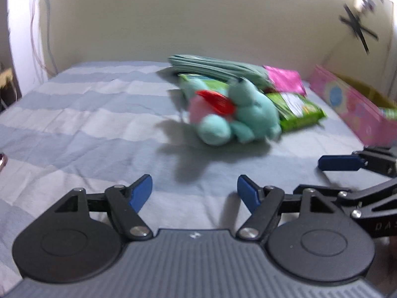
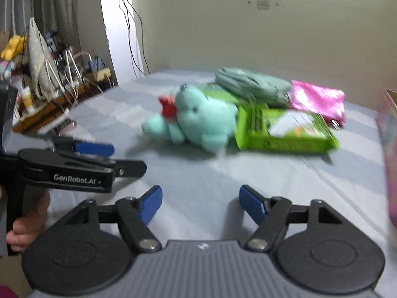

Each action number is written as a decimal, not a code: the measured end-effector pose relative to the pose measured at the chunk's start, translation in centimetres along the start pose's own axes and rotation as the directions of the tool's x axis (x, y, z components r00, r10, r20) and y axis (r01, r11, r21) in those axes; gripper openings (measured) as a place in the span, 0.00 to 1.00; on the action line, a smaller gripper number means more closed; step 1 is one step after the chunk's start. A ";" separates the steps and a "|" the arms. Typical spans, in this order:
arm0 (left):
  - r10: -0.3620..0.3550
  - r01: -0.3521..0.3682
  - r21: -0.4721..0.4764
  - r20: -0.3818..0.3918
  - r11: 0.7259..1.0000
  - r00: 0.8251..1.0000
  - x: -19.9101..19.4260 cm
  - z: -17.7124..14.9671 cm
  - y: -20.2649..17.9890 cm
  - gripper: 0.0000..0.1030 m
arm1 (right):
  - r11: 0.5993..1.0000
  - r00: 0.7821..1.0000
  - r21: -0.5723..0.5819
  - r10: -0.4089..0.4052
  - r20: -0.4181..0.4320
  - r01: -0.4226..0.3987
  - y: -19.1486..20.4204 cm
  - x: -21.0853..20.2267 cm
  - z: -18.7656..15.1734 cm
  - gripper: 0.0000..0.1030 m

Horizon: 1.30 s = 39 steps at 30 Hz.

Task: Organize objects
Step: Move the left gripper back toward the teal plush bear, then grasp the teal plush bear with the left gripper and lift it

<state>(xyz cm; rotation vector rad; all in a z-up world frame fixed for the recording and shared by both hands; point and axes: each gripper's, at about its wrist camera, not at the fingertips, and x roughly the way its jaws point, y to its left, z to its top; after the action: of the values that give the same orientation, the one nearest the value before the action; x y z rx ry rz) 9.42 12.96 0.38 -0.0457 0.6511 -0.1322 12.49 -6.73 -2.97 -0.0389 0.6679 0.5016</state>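
Note:
A teal plush toy (image 1: 238,114) with a red and pink part lies on the striped bed sheet (image 1: 86,114); it also shows in the right wrist view (image 2: 198,121). Behind it lie a green packet (image 1: 297,109) (image 2: 285,131), a folded grey-green pouch (image 1: 218,68) (image 2: 250,84) and a shiny pink pouch (image 1: 285,80) (image 2: 317,101). My left gripper (image 1: 194,193) is open and empty, short of the toy. My right gripper (image 2: 201,203) is open and empty, also short of the toy. Each gripper shows in the other's view, the right (image 1: 340,162) and the left (image 2: 94,149).
A pink patterned box (image 1: 354,106) stands open at the bed's right edge. A cream wall (image 1: 186,19) runs behind the bed. Left of the bed, a cluttered shelf (image 2: 49,99) with cables and bottles stands on the floor. Bare sheet lies in front of both grippers.

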 end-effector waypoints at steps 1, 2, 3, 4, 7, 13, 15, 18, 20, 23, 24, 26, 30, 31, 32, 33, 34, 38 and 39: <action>-0.009 0.009 -0.035 0.002 0.999 1.000 0.1 0.5 0.7 0.75 | 1.000 1.000 -0.001 0.005 0.012 -0.005 0.1 0.5 0.7 0.69; -0.023 0.023 -0.076 0.006 0.997 1.000 0.2 1.0 1.4 0.75 | 1.000 1.000 -0.010 0.004 0.021 -0.004 0.2 1.0 1.4 0.69; -0.042 0.043 -0.112 0.010 0.993 0.999 0.3 1.6 2.0 0.75 | 1.000 1.000 -0.021 -0.002 0.028 0.002 0.3 1.6 1.8 0.69; -0.067 0.069 -0.147 0.016 0.987 0.998 0.4 2.1 2.5 0.77 | 0.999 0.999 -0.036 -0.014 0.036 0.016 0.5 2.2 2.3 0.69; -0.134 0.141 -0.217 0.048 0.966 0.990 1.1 3.9 3.3 0.82 | 0.995 0.998 -0.089 -0.043 0.052 0.047 0.9 3.7 3.4 0.69; -0.175 0.183 -0.181 0.062 0.966 0.983 4.0 6.3 1.6 0.84 | 0.988 0.996 -0.135 -0.059 0.072 0.068 0.8 6.2 4.8 0.76; -0.195 0.198 -0.185 0.037 0.963 0.980 5.4 6.3 1.6 0.83 | 0.988 0.995 -0.140 -0.062 0.073 0.072 0.6 7.1 5.0 0.81; -0.239 0.235 -0.238 0.013 0.942 0.971 7.0 6.1 2.3 0.87 | 0.990 0.998 -0.130 -0.053 0.039 0.057 0.1 8.3 5.1 0.89; -0.249 0.244 -0.279 0.018 0.929 0.968 7.1 6.0 3.1 0.90 | 0.993 0.998 -0.110 -0.038 0.055 0.043 -0.2 8.2 5.4 0.90; -0.256 0.254 -0.316 0.035 0.914 0.966 6.6 6.4 3.7 0.90 | 0.997 0.998 -0.075 -0.019 0.066 0.024 -0.8 8.0 5.4 0.89; -0.255 0.255 -0.315 0.042 0.914 0.966 6.4 6.7 3.7 0.90 | 0.997 0.997 -0.069 -0.013 0.072 0.018 -0.9 7.9 5.4 0.89; -0.263 0.267 -0.316 0.056 0.910 0.963 6.1 7.1 3.5 0.90 | 0.998 0.996 -0.059 -0.004 0.090 0.009 -1.1 7.7 5.4 0.88; -0.284 0.290 -0.323 0.068 0.901 0.956 6.1 7.2 2.9 0.80 | 0.999 0.995 -0.047 0.023 0.102 -0.018 -1.5 7.6 5.5 0.88; -0.283 0.283 -0.318 0.048 0.905 0.958 6.5 6.9 2.7 0.69 | 0.999 0.995 -0.049 0.027 0.095 -0.022 -1.4 7.7 5.5 0.88; -0.283 0.279 -0.324 0.034 0.904 0.958 7.1 6.5 2.5 0.69 | 0.998 0.996 -0.054 0.026 0.085 -0.021 -1.3 7.9 5.6 0.87; -0.284 0.280 -0.334 0.040 0.900 0.958 7.3 6.2 2.6 0.68 | 0.998 0.997 -0.060 0.021 0.073 -0.017 -1.1 8.1 5.7 0.84; -0.286 0.286 -0.337 0.050 0.897 0.957 7.3 5.8 2.7 0.66 | 0.997 0.998 -0.072 0.017 0.067 -0.012 -0.9 8.2 5.7 0.79; -0.281 0.278 -0.364 0.046 0.889 0.959 6.5 5.4 2.9 0.62 | 0.996 0.997 -0.085 0.018 0.071 -0.012 -0.8 7.8 5.3 0.72; -0.280 0.276 -0.363 0.043 0.890 0.959 6.2 5.2 2.9 0.62 | 0.996 0.998 -0.086 0.017 0.065 -0.011 -0.5 7.7 5.2 0.70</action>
<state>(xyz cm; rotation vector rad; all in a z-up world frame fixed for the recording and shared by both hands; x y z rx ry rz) 17.81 14.94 0.54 -0.5016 0.6703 -0.2869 20.98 -2.85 -3.57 -0.0979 0.5821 0.5429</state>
